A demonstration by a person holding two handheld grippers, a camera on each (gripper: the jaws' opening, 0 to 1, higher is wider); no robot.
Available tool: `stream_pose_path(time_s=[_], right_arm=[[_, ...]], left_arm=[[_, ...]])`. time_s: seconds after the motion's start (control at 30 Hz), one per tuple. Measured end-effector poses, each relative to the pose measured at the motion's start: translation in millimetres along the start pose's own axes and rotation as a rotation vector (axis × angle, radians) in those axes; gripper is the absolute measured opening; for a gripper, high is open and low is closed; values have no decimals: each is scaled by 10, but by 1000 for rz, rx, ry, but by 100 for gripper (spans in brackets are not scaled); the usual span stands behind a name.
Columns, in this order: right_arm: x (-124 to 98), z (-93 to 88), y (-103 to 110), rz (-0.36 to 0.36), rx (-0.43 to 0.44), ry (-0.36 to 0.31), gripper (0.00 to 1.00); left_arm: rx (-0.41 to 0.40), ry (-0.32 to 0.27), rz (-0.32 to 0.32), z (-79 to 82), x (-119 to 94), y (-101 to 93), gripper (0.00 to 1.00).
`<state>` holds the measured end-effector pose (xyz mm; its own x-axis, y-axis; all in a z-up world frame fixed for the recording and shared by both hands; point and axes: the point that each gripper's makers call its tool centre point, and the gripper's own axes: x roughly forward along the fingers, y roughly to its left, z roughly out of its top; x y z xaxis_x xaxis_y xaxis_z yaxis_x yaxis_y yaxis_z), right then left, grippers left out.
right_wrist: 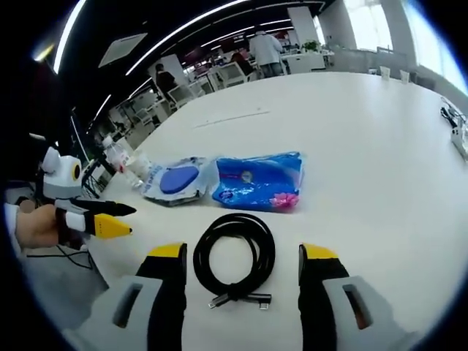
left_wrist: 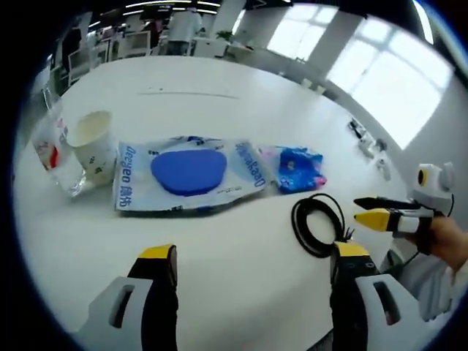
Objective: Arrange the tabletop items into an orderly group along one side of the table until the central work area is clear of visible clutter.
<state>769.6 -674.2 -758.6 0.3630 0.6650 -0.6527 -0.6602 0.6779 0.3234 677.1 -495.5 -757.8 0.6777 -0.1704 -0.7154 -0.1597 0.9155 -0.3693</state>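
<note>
A black coiled cable (right_wrist: pixel 234 256) lies on the white table (right_wrist: pixel 365 146), right between the spread jaws of my open right gripper (right_wrist: pixel 243 254). Behind it lies a blue packet with pink print (right_wrist: pixel 259 181), and to its left a white-and-blue packet with a blue oval (right_wrist: pixel 178 179). In the left gripper view, the oval packet (left_wrist: pixel 189 172) is ahead of my open left gripper (left_wrist: pixel 254 257), which holds nothing. A paper cup (left_wrist: pixel 91 142) and a clear plastic wrapper (left_wrist: pixel 55 153) stand at its left, the blue packet (left_wrist: pixel 300 168) and cable (left_wrist: pixel 318 223) at its right. The right gripper (left_wrist: pixel 369 210) enters beside the cable.
The left gripper (right_wrist: pixel 115 218), held by a hand, shows at the table's near-left edge. Small dark items (left_wrist: pixel 369 142) lie by the far right edge of the table (left_wrist: pixel 219 80). Desks, chairs and people stand beyond the table.
</note>
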Motion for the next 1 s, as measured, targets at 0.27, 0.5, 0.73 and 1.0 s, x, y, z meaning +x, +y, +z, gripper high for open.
stream_pose_path(time_s=[0.27, 0.5, 0.73, 1.0], right_arm=[[-43, -30, 117, -12, 32, -16, 59], [-46, -45, 190, -19, 36, -22, 60], [-112, -95, 290, -27, 40, -23, 60], [-189, -156, 343, -37, 35, -19, 60]], left_arm=[[-12, -13, 16, -10, -240, 218, 82], [-4, -27, 33, -7, -460, 427, 84], [-10, -37, 59, -12, -661, 671, 85], [-19, -51, 67, -36, -837, 882, 85]])
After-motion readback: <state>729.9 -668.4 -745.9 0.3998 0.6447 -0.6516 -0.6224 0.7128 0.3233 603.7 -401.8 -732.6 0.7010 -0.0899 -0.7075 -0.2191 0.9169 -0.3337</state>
